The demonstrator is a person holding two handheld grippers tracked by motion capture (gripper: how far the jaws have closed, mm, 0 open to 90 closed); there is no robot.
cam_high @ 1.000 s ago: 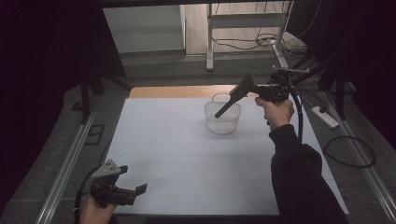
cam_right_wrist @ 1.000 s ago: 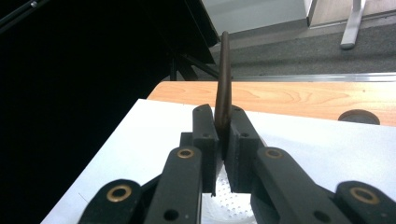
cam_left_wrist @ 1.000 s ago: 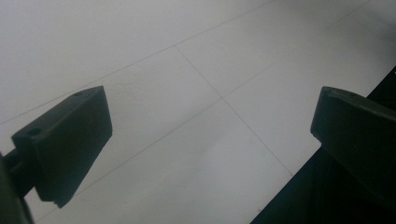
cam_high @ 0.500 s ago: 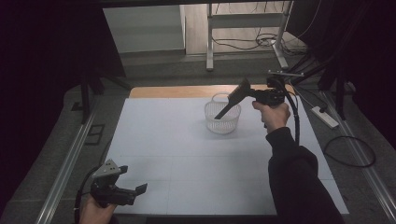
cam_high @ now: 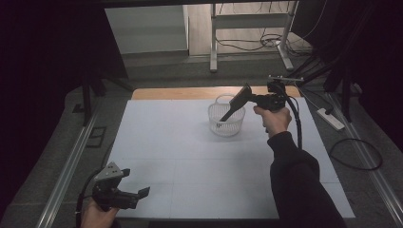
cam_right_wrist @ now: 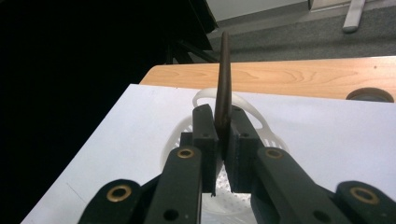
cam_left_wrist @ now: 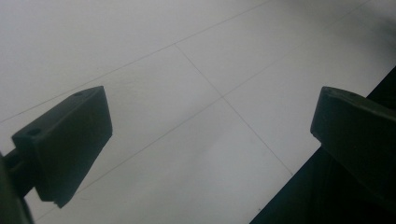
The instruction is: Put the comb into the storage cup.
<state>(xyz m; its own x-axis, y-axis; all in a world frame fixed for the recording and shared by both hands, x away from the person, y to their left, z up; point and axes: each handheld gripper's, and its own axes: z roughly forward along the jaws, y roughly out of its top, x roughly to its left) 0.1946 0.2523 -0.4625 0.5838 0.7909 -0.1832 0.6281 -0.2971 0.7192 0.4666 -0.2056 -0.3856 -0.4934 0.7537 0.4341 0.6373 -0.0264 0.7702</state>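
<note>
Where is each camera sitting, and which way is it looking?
High view: above the person's side, facing forward and down on the white table; both forearms show.
Left gripper view: rides the left gripper, facing bare table; open jaws.
Right gripper view: rides the right gripper, facing the basket; jaws clamp a dark flat tool.
Shared: high and right gripper views show basket and tool.
</note>
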